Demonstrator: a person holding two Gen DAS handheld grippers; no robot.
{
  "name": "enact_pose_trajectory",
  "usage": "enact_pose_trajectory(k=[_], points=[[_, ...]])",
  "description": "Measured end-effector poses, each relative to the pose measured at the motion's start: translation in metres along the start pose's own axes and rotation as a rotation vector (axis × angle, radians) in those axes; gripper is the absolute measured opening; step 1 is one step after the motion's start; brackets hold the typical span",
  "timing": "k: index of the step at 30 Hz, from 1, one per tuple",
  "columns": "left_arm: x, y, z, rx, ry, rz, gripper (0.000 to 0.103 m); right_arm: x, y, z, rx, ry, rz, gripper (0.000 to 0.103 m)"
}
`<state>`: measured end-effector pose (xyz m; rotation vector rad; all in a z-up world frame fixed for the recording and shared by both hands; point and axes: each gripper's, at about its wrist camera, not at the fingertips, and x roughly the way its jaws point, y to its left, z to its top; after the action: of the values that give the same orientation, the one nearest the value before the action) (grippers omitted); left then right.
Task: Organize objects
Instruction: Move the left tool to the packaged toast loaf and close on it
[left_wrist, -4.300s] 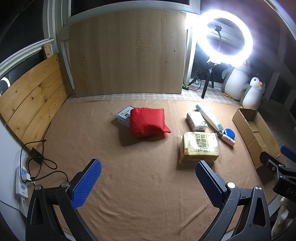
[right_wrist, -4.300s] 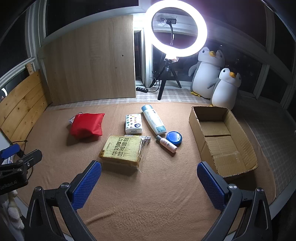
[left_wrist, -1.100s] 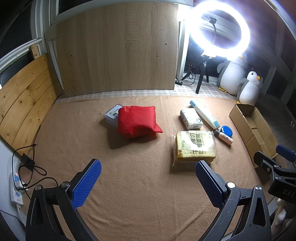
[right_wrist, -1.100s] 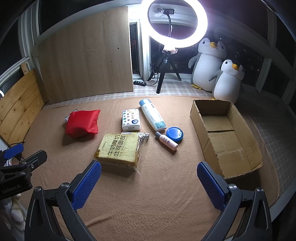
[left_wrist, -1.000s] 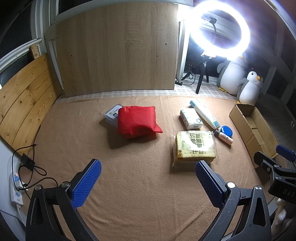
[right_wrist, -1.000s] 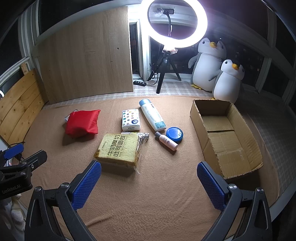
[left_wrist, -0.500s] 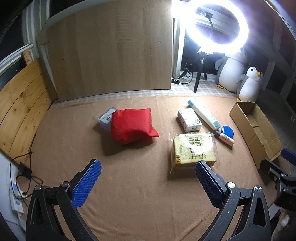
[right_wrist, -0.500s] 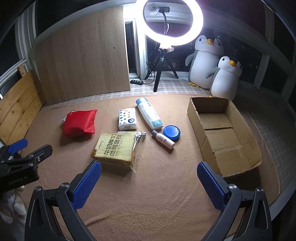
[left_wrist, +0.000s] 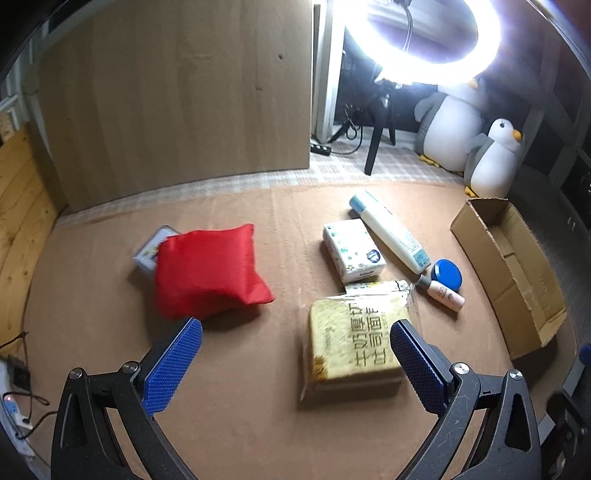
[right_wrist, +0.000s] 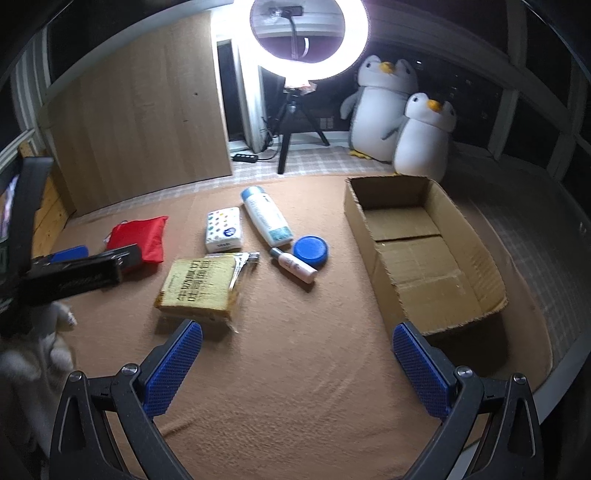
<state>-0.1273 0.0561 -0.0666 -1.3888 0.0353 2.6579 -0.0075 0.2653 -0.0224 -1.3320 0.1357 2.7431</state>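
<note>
On the brown mat lie a red pouch (left_wrist: 207, 271), a yellow wrapped bread pack (left_wrist: 352, 339), a white tissue pack (left_wrist: 352, 249), a white tube with a blue cap (left_wrist: 389, 230), a small pink bottle (left_wrist: 443, 291) and a blue round lid (left_wrist: 447, 275). An open cardboard box (right_wrist: 421, 247) stands on the right. My left gripper (left_wrist: 295, 363) hovers open just short of the pouch and the bread pack (right_wrist: 199, 286). My right gripper (right_wrist: 297, 365) is open over bare mat, between the bread pack and the box. The left gripper's body (right_wrist: 74, 275) shows at the left of the right wrist view.
A small tin (left_wrist: 151, 251) pokes out from under the red pouch. A ring light on a tripod (right_wrist: 291, 110), a wooden panel (right_wrist: 140, 129) and two penguin plush toys (right_wrist: 402, 125) line the far side. Wooden boards and a power strip (left_wrist: 14, 402) lie at the left.
Both grippers have moved forward toward the objects, which now look larger. The left gripper has advanced most, now close to the pouch and bread pack. Nothing on the mat has shifted.
</note>
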Motion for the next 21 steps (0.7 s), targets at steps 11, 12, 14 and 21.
enact_pose_trajectory(k=[11, 12, 14, 21], points=[[0.064, -0.022, 0.026, 0.003, 0.087, -0.048, 0.093, -0.003, -0.034, -0.01, 0.067, 0.024, -0.048, 0.102], [0.069, -0.024, 0.028, 0.0, 0.094, -0.05, 0.092, -0.003, -0.036, -0.011, 0.071, 0.025, -0.051, 0.102], [0.081, -0.025, 0.032, -0.005, 0.116, -0.063, 0.086, -0.004, -0.041, -0.012, 0.079, 0.025, -0.058, 0.102], [0.116, -0.022, 0.039, -0.03, 0.185, -0.082, 0.07, -0.006, -0.055, -0.018, 0.104, 0.032, -0.074, 0.102]])
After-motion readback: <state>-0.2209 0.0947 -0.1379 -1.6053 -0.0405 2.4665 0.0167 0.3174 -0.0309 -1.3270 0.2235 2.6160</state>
